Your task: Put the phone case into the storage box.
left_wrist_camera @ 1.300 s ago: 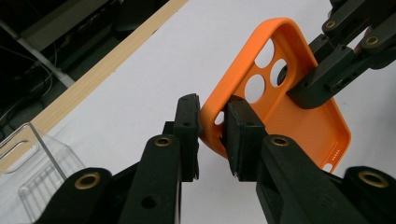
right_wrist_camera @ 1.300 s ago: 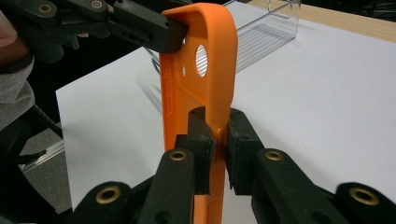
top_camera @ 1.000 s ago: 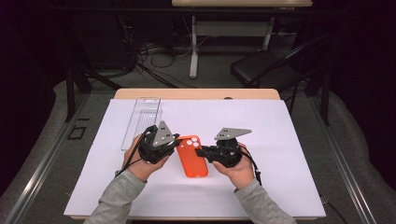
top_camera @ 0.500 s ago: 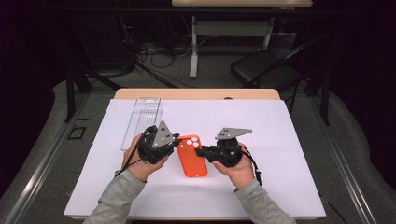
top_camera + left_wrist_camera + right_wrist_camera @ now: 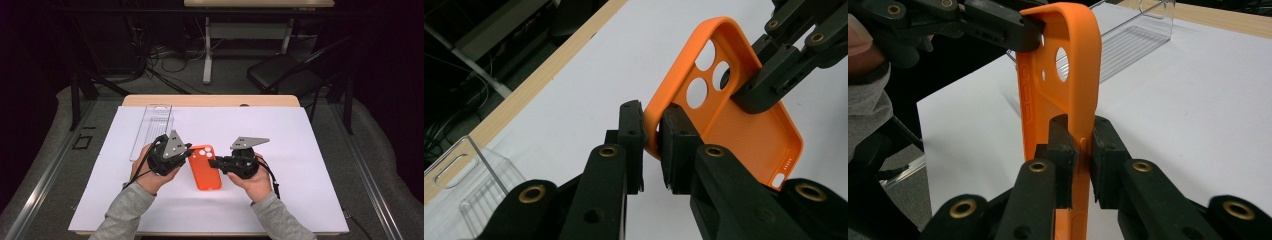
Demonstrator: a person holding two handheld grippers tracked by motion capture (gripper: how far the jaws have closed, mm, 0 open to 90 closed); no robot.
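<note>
An orange phone case (image 5: 205, 167) with camera cutouts is held between both grippers over the white sheet. My left gripper (image 5: 186, 151) is shut on the case's left side wall near its camera end; in the left gripper view its jaws pinch the orange rim (image 5: 655, 131). My right gripper (image 5: 214, 163) is shut on the opposite side wall; in the right gripper view the orange case (image 5: 1064, 60) stands on edge between its jaws (image 5: 1083, 150). The case's hollow inside faces the left gripper view.
A clear plastic case (image 5: 152, 127) lies at the back left of the white sheet (image 5: 310, 150). The wooden table edge (image 5: 210, 101) runs along the back. A dark chair (image 5: 287, 75) and table legs stand beyond the table.
</note>
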